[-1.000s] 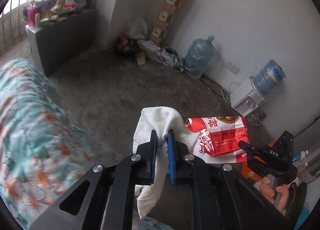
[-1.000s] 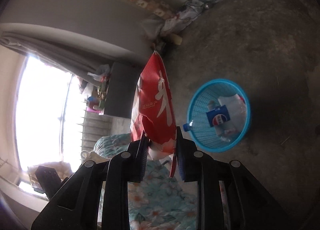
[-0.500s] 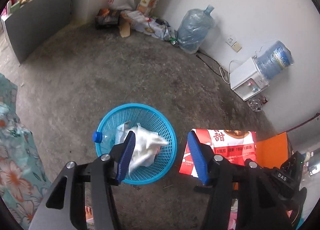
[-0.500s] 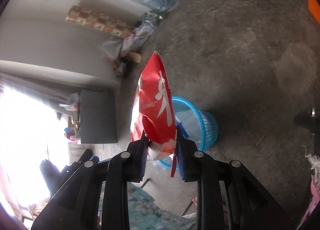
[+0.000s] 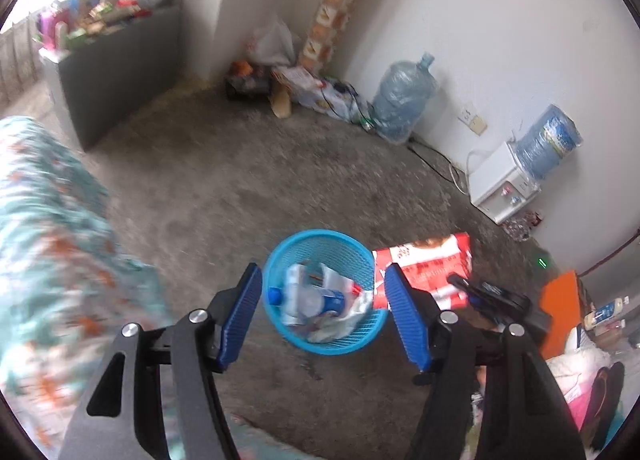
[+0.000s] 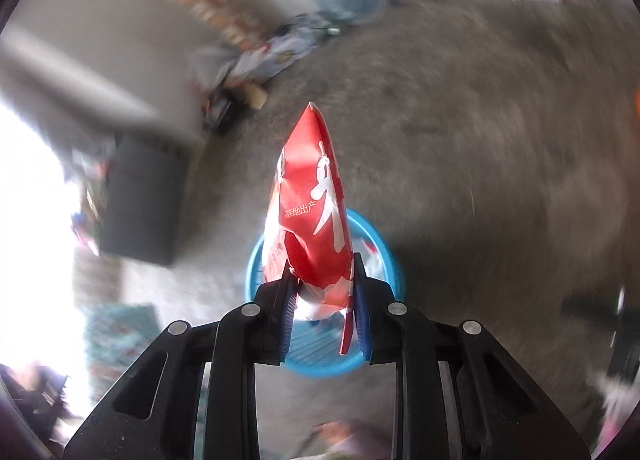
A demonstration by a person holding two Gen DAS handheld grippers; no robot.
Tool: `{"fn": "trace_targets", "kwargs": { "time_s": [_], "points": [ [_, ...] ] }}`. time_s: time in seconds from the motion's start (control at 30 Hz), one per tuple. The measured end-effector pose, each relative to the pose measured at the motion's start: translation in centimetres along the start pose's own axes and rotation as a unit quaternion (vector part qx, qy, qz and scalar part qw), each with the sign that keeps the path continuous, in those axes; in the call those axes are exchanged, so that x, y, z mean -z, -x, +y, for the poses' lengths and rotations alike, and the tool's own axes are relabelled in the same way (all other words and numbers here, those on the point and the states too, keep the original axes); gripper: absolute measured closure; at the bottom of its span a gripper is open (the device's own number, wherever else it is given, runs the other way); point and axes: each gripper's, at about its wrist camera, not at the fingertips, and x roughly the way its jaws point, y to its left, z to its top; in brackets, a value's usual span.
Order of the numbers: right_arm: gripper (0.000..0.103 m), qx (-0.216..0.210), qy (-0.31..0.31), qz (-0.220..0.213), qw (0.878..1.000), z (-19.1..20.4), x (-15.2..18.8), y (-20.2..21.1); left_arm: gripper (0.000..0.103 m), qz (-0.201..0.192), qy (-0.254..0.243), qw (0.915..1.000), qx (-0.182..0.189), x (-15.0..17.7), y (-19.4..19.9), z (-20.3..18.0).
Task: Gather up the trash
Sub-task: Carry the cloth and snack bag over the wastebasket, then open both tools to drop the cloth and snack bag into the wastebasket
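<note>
A blue mesh basket (image 5: 320,244) stands on the concrete floor and holds a plastic bottle (image 5: 308,298), a white cloth (image 5: 348,318) and other trash. My left gripper (image 5: 322,316) is open and empty above it. My right gripper (image 6: 322,292) is shut on a red snack bag (image 6: 316,212), held upright over the basket (image 6: 384,244). The bag (image 5: 424,264) and the right gripper (image 5: 492,296) also show in the left wrist view, just right of the basket.
A floral bedcover (image 5: 44,244) lies at the left. A grey cabinet (image 5: 116,60), a corner pile of bags (image 5: 276,48), a water jug (image 5: 404,100) and a water dispenser (image 5: 504,192) line the walls. An orange box (image 5: 560,308) is at right.
My left gripper opened and dropped the white cloth into the basket, then pulled back and up. My right gripper carried the red bag over the basket.
</note>
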Motion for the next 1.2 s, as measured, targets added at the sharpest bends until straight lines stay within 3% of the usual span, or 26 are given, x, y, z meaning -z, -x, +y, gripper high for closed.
{"fn": "trace_targets", "kwargs": {
  "time_s": [0.07, 0.13, 0.2, 0.23, 0.27, 0.33, 0.4, 0.43, 0.5, 0.57, 0.63, 0.87, 1.0, 1.1, 1.2],
  "points": [
    [0.079, 0.034, 0.088, -0.013, 0.995, 3.8, -0.3, -2.1, 0.039, -0.018, -0.003, 0.9997, -0.014, 0.7, 2.3, 1.1],
    [0.078, 0.082, 0.195, -0.041, 0.976, 7.5, 0.5, -4.3, 0.037, -0.036, 0.000, 0.9989, -0.031, 1.6, 4.3, 2.1],
    [0.074, 0.154, 0.326, -0.062, 0.931, 11.0, 2.8, -8.0, 0.036, -0.047, 0.007, 0.9981, -0.040, 2.4, 5.8, 2.9],
    [0.071, 0.173, 0.377, -0.052, 0.909, 12.0, 4.2, -10.1, 0.035, -0.050, 0.013, 0.9977, -0.043, 3.0, 6.4, 3.3],
    [0.063, 0.183, 0.427, -0.023, 0.885, 12.7, 5.9, -12.7, 0.035, -0.051, 0.016, 0.9976, -0.045, 3.4, 7.0, 3.8],
    [0.060, 0.193, 0.497, 0.034, 0.845, 13.1, 9.3, -16.4, 0.035, -0.049, 0.023, 0.9972, -0.051, 4.1, 7.9, 4.6],
    [0.058, 0.209, 0.534, 0.042, 0.818, 13.1, 11.3, -17.5, 0.035, -0.051, 0.030, 0.9963, -0.063, 5.0, 8.6, 5.5],
    [0.055, 0.210, 0.538, 0.040, 0.815, 13.0, 11.8, -17.3, 0.035, -0.052, 0.033, 0.9957, -0.069, 5.2, 8.9, 5.9],
    [0.051, 0.187, 0.512, 0.045, 0.837, 12.4, 11.5, -16.0, 0.035, -0.059, 0.048, 0.9935, -0.085, 6.0, 9.5, 6.9],
    [0.041, 0.148, 0.472, 0.046, 0.868, 11.7, 10.3, -13.7, 0.035, -0.059, 0.058, 0.9929, -0.085, 6.5, 9.9, 7.6],
    [0.036, 0.106, 0.426, 0.046, 0.897, 11.1, 8.9, -11.4, 0.035, -0.059, 0.065, 0.9926, -0.084, 7.1, 10.3, 8.2],
    [0.036, -0.002, 0.282, 0.046, 0.958, 11.1, 6.7, -4.4, 0.035, -0.078, 0.062, 0.9920, -0.078, 8.9, 12.9, 8.4],
    [0.036, -0.052, 0.243, 0.037, 0.968, 11.4, 8.1, 0.2, 0.035, -0.099, 0.051, 0.9905, -0.081, 9.9, 15.1, 7.8],
    [0.034, -0.086, 0.254, 0.023, 0.963, 12.4, 9.7, 3.8, 0.027, -0.115, 0.050, 0.9889, -0.079, 11.1, 17.2, 7.2],
    [0.025, -0.128, 0.270, 0.006, 0.954, 14.2, 11.7, 8.2, 0.016, -0.138, 0.055, 0.9856, -0.081, 12.6, 19.5, 6.4]
  ]
}}
